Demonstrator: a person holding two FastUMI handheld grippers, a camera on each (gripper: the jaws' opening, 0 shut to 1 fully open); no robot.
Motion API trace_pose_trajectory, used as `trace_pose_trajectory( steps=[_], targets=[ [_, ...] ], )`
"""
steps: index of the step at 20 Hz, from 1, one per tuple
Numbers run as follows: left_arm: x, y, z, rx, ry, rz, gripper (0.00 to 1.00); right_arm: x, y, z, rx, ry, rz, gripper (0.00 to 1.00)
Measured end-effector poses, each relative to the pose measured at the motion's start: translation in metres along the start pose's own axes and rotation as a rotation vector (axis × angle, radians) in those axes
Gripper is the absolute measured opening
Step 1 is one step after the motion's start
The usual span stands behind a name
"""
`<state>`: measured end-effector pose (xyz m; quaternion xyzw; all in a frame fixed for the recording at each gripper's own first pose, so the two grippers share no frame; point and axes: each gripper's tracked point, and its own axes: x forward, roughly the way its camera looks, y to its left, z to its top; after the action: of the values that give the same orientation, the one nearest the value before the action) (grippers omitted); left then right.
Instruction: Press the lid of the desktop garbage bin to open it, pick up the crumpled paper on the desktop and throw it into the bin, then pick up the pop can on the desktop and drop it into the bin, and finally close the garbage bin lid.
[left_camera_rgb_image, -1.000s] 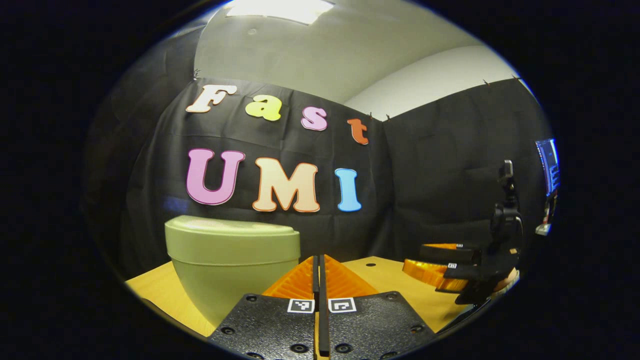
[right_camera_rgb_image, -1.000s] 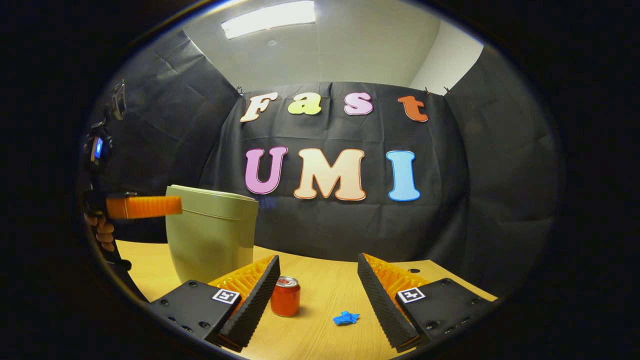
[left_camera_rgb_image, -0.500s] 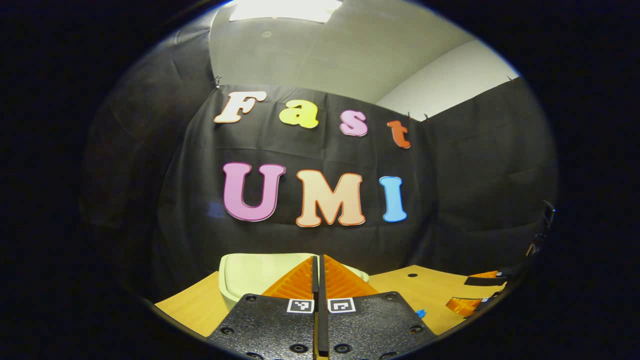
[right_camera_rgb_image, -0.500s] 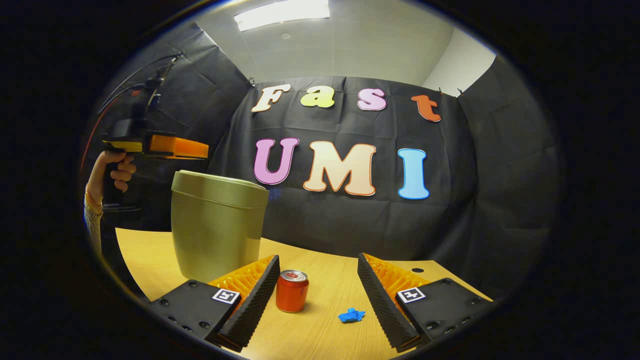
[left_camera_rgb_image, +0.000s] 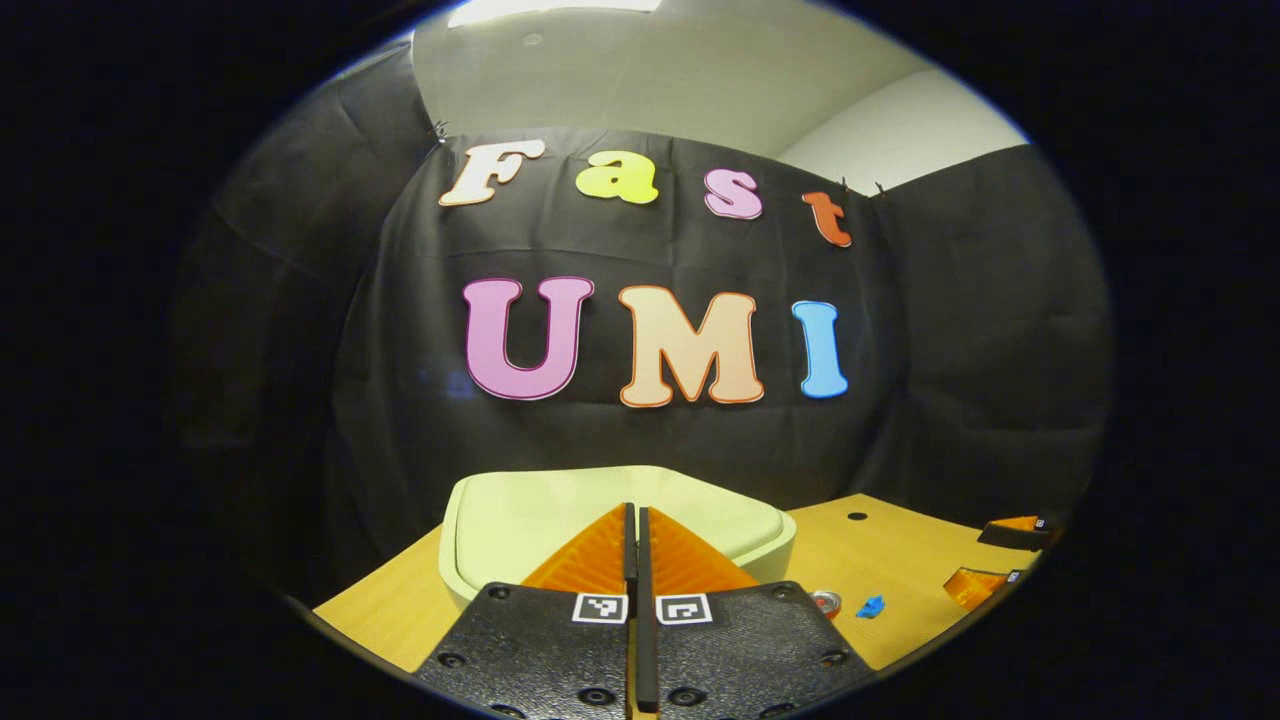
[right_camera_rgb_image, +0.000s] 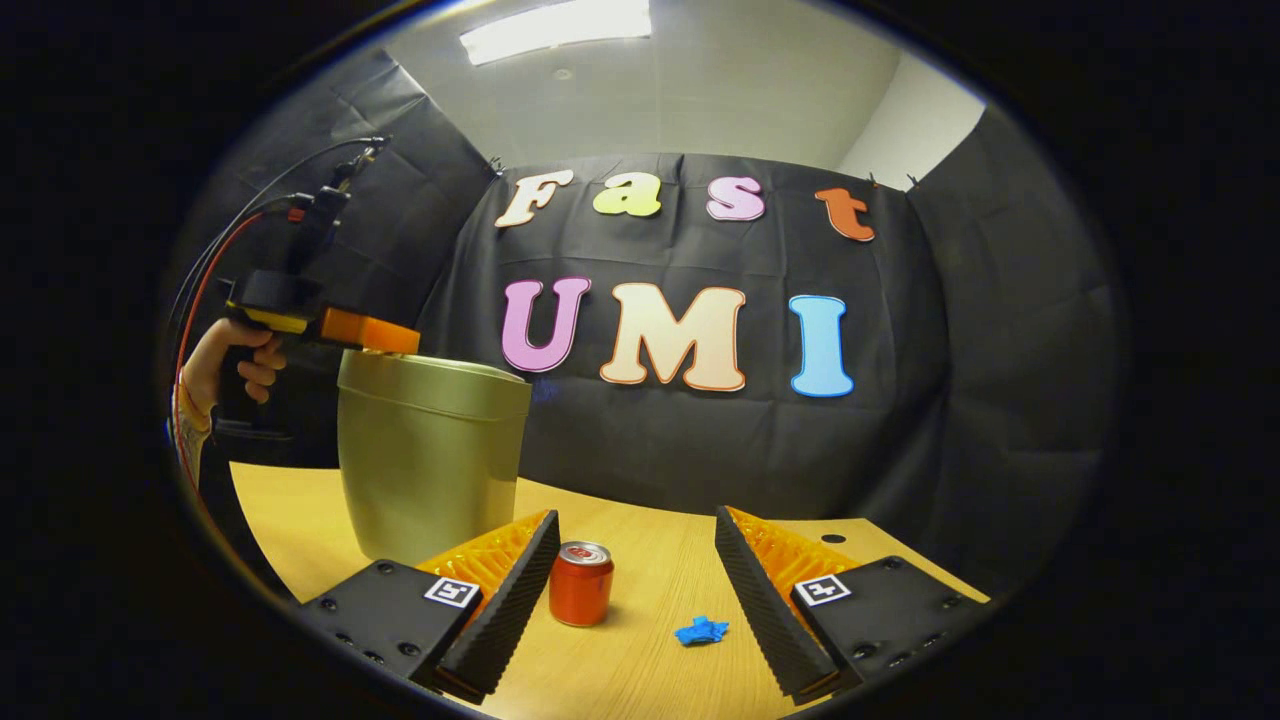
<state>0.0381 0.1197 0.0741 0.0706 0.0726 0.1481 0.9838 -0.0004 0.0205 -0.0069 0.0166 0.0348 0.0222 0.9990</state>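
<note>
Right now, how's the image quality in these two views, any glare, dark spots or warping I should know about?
Left gripper view: strong fisheye bending; the ceiling light blows out at the top; the bin lid is evenly lit and sharp. Right gripper view: the ceiling light glares, the table curves, and the pop can and crumpled paper stay crisp with soft shadows.

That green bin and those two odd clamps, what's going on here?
A person holds a gripper in each hand. The left gripper, fingers shut, sits at the closed lid of the green bin, apparently to press it open. The right gripper waits open above the desk, the red pop can and blue crumpled paper between its fingers.
</note>
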Motion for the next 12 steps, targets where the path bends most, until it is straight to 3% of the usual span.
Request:
trace_pose_trajectory(
  steps=[4,12],
  targets=[
    [0.000,0.001,-0.005,0.041,0.034,-0.001,0.00,0.000,-0.011,0.000,0.027,-0.002,-0.020,0.98],
    [0.002,0.002,0.005,0.000,0.030,-0.024,0.00,-0.001,-0.014,-0.003,0.036,0.003,-0.025,0.98]
  ],
)
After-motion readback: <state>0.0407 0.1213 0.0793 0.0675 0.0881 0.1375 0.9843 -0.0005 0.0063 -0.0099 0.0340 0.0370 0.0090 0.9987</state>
